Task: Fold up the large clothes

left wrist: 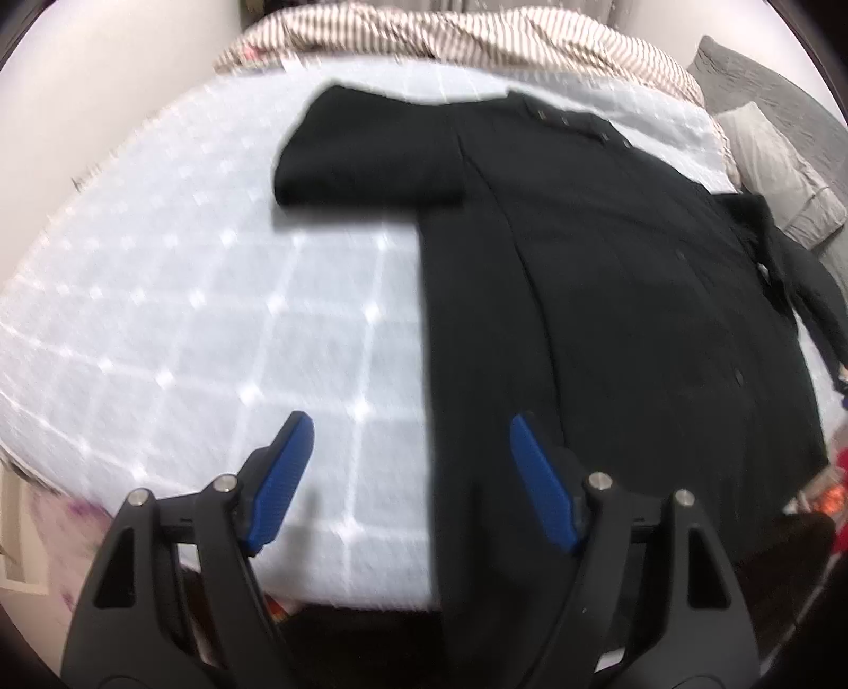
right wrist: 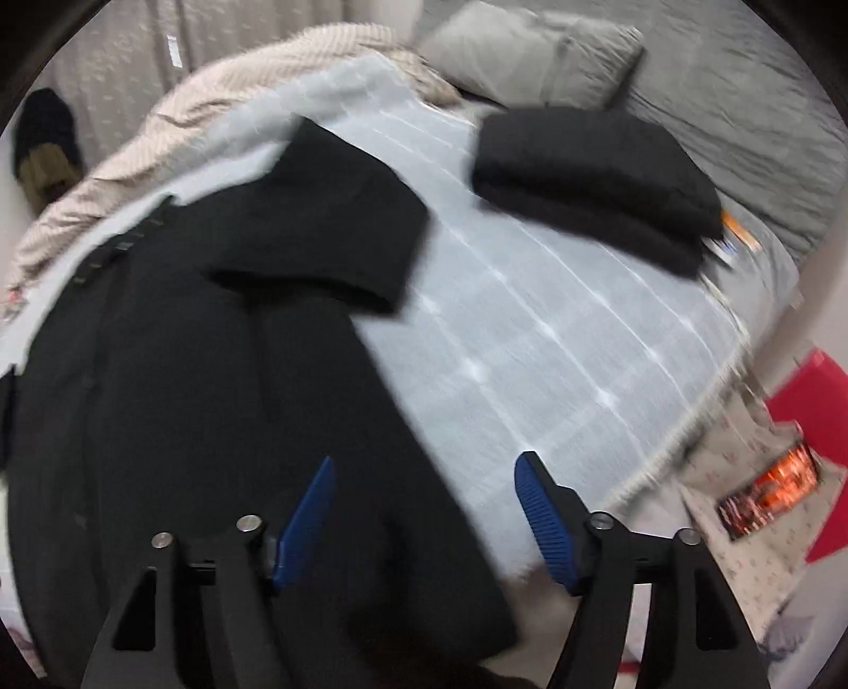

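A: So, largest first. Pale grid-patterned bedspread (left wrist: 185, 318) fills both views. Black button-front garment (left wrist: 609, 297) lies flat on it, one short sleeve spread out ahead of the left gripper (left wrist: 408, 429).

B: Right wrist view adds a folded black stack (right wrist: 593, 185) far ahead of the right gripper (right wrist: 424, 471), apart from the garment, plus a grey pillow (right wrist: 530, 50) beyond it. The stack is not seen from the left.

A: Fingers?

B: Left: spread wide, empty; garment's side edge runs between the fingers, right pad (left wrist: 540, 487) over cloth. Right: spread wide, empty; left pad (right wrist: 307, 524) over the cloth, right pad over bedspread.
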